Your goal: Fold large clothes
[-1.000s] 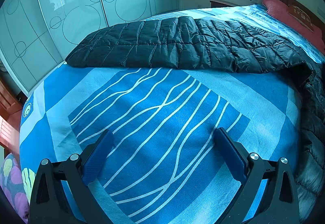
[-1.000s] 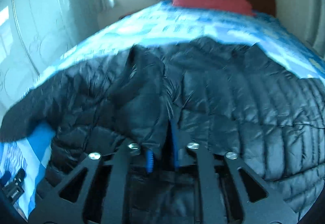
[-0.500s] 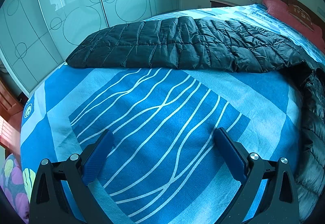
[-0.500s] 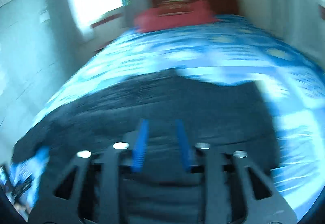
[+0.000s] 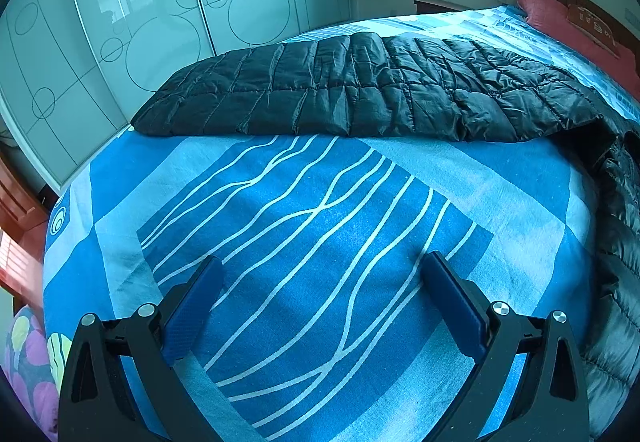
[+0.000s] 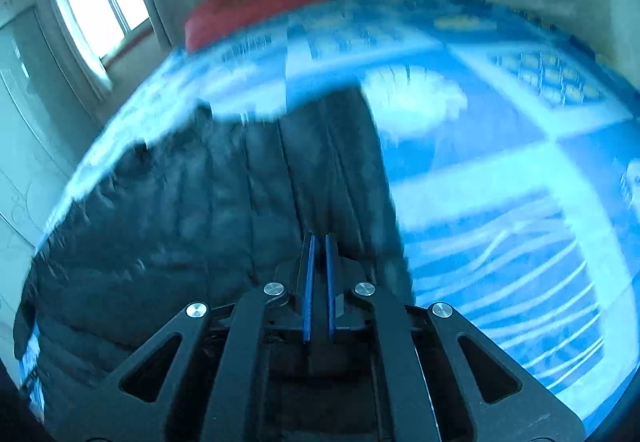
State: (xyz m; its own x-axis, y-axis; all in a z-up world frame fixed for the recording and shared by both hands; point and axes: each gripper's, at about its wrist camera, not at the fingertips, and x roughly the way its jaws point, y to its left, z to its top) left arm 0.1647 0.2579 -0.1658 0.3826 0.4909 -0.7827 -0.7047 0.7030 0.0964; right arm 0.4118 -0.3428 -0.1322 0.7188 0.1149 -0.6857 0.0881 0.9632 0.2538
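A black quilted puffer jacket [image 5: 360,93] is lying across a bed, its glossy fabric stitched into puffy rectangular panels. In the left wrist view it is stretching as a long, flat band across the upper middle of the frame, with a straight lower edge, and more of it is bunching in soft folds down the right edge. In the blurred right wrist view the same jacket [image 6: 200,222] is filling the left and centre of the frame, with a straight edge running down the middle.

The right gripper [image 6: 319,242] is sitting at lower centre of its view, its thin blue fingers [image 6: 309,282] nearly parallel with a narrow gap; dark jacket fabric is lying right around the tips, but blur makes it impossible to tell whether they are pinching it. The left gripper [image 5: 322,266] is spreading wide open at the bottom of its view, holding nothing, above the bedspread [image 5: 320,222], a smooth blue woven cloth with wavy white lines that is offering broad flat room below the jacket.

A red pillow [image 5: 560,21] is resting at upper right, and frosted wardrobe doors [image 5: 140,21] with circle outlines are lining the upper left
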